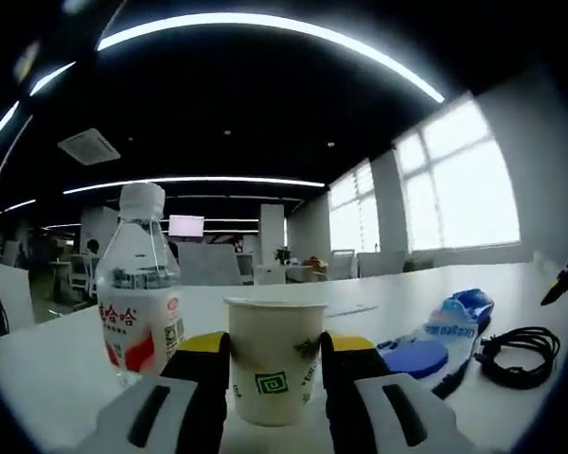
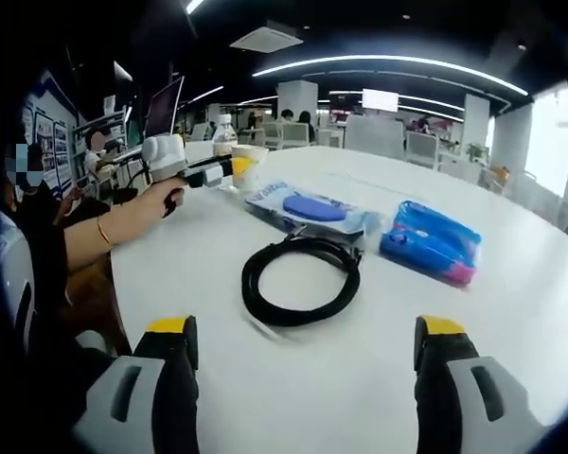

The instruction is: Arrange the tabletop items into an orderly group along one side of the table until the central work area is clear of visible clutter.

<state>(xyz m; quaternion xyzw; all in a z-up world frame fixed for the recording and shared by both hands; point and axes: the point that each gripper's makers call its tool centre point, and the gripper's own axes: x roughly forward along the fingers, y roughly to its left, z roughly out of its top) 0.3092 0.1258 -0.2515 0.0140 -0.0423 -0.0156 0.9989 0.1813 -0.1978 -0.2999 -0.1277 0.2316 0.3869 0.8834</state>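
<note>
While the left tool [image 1: 275,378] sits at the bottom centre of the left gripper view, its jaws are closed around a paper cup [image 1: 275,359] standing on the white surface [image 1: 57,369]. Just left of the cup stands a water bottle [image 1: 138,288]; to the right lie a blue packet [image 1: 435,340] and a black cable [image 1: 516,355]. At the bottom of the right gripper view, the right tool [image 2: 303,364] gapes wide and empty. Beyond it lies the coiled cable [image 2: 301,280], then two blue packets [image 2: 312,210] [image 2: 431,241], with the cup [image 2: 247,166] at upper left.
</note>
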